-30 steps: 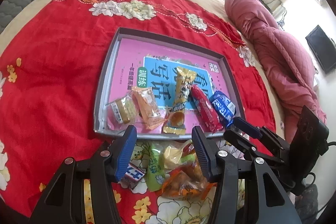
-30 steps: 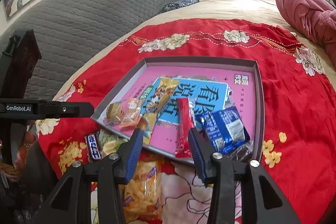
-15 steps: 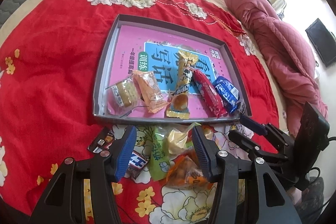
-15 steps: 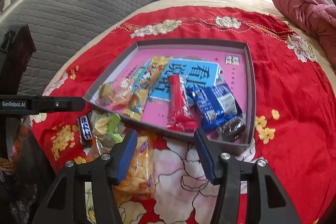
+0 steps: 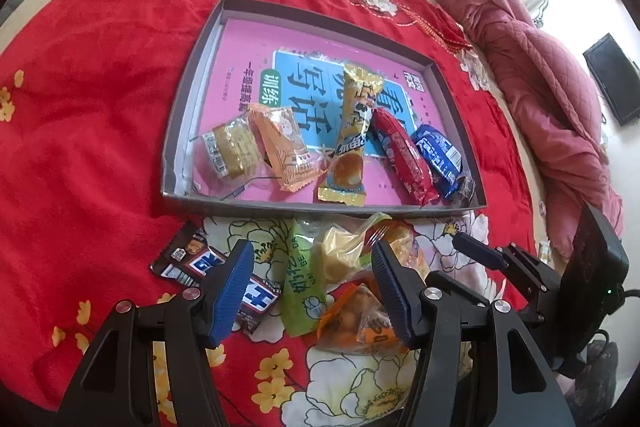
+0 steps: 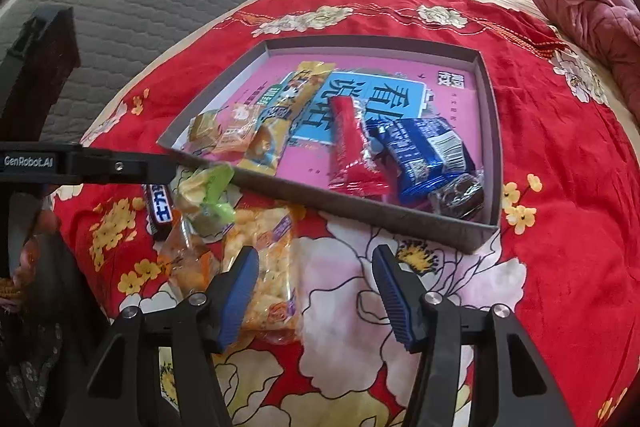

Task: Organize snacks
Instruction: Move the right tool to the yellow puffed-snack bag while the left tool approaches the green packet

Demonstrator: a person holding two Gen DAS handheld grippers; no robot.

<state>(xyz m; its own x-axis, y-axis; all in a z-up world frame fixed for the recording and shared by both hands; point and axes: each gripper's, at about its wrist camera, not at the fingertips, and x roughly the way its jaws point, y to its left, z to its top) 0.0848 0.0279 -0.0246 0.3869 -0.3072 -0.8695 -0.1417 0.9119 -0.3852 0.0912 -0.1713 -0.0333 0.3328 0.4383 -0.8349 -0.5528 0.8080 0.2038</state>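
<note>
Both claws, jaws just widened, hang released: left gripper [image 5: 312, 287] over loose snacks [image 5: 320, 279] beside the tray [image 5: 176, 131] near edge, right gripper [image 6: 312, 291] above bare bedspread [image 6: 560, 247].

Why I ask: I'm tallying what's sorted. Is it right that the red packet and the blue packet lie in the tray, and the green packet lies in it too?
Not quite. The red packet and blue packet lie in the tray, but the green packet lies outside it on the red cloth, by the near wall, as the left wrist view shows.
</note>
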